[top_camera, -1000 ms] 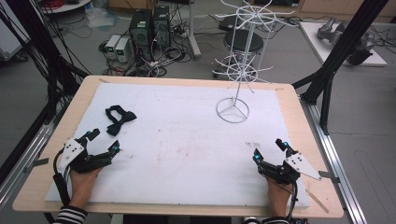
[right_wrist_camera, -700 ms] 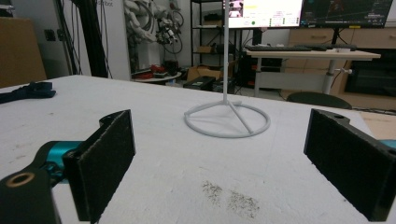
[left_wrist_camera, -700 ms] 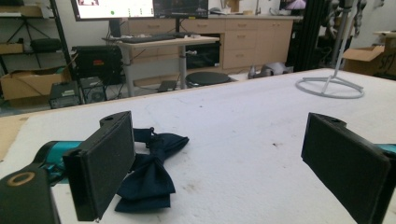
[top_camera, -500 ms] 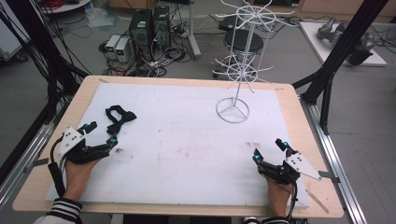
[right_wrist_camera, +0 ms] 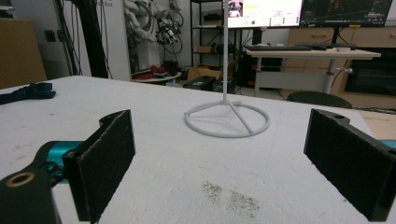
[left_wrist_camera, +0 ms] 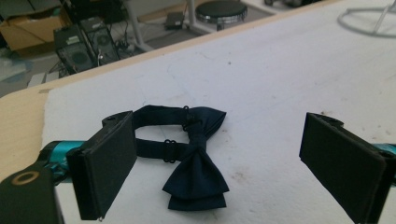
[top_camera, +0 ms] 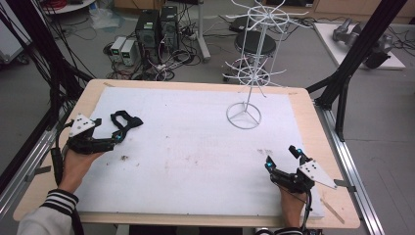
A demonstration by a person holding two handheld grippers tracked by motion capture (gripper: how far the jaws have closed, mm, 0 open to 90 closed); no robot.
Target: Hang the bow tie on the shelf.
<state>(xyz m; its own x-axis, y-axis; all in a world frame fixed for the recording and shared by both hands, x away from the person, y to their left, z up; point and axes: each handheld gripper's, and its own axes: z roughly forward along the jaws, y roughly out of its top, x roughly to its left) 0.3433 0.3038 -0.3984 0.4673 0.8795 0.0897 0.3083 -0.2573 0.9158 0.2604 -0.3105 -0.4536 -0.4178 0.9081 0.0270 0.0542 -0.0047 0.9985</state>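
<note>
A dark navy bow tie (top_camera: 125,120) with its strap lies on the white sheet at the left. In the left gripper view the bow tie (left_wrist_camera: 196,163) rests flat, partly between the jaws and nearer the left one. My left gripper (top_camera: 109,131) is open just short of it, jaws wide apart with nothing held. My right gripper (top_camera: 281,156) sits open low over the sheet at the front right, nothing between its jaws. A white wire rack stand (top_camera: 243,116) rises from a ring base at the back right, and its base (right_wrist_camera: 227,119) lies ahead of the right gripper (right_wrist_camera: 224,163).
The white sheet (top_camera: 195,152) covers a wooden table (top_camera: 323,147). Black frame posts (top_camera: 350,73) flank the table. Dark smudges (right_wrist_camera: 229,198) mark the sheet near the right gripper. Computers, cables and a stool stand on the floor beyond the far edge.
My left gripper has moved forward and to the right, up to the bow tie. The right gripper has stayed where it was.
</note>
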